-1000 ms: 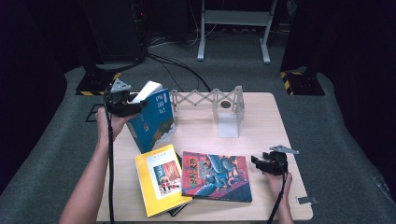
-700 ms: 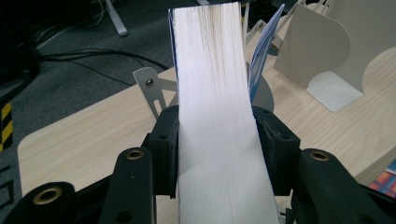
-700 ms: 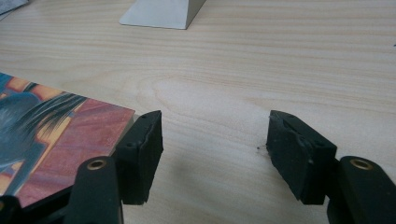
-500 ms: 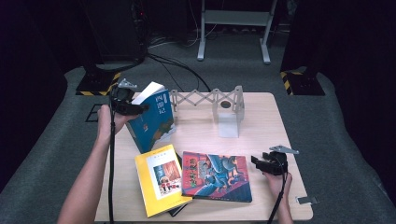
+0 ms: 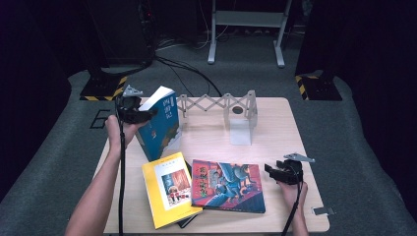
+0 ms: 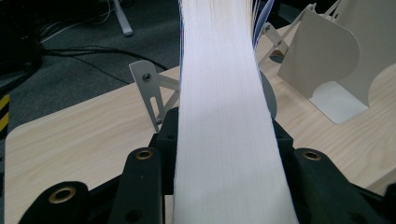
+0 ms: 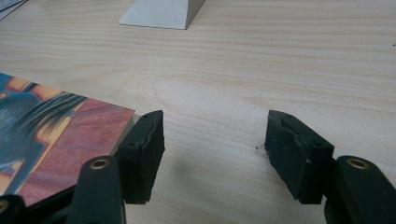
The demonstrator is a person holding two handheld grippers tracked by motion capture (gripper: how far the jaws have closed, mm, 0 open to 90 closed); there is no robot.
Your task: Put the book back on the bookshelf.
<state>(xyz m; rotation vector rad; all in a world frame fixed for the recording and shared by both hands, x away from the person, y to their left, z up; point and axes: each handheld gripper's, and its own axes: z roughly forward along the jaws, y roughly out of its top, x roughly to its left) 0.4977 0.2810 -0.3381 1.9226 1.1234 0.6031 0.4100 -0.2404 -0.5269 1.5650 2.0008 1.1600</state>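
Currently mid-carry: left gripper point(image 5: 134, 114) is clamped on the page edge of the blue book point(image 5: 161, 129), jaws tight on both sides of the page block in the left gripper view point(image 6: 224, 154). The book stands upright, tilted a bit, at the table's point(image 5: 275, 206) back-left, just left of the white expanding book rack point(image 5: 216, 104).

Likely step: shelving the blue book in the rack. Next move calls for swinging it right and lowering it spine-down between the rack's dividers without hitting the scissor links.

Right gripper point(image 5: 281, 173) rests low at the table's front-right, jaws wide apart, nothing held; one jaw sits just beside the corner of the red illustrated book point(image 5: 227, 186) point(image 7: 56, 140).

Room: bare wood between rack and flat books. Yellow book point(image 5: 169, 189) lies flat, overhanging the front edge slightly. White bookend point(image 5: 241, 129) stands at the rack's right end.
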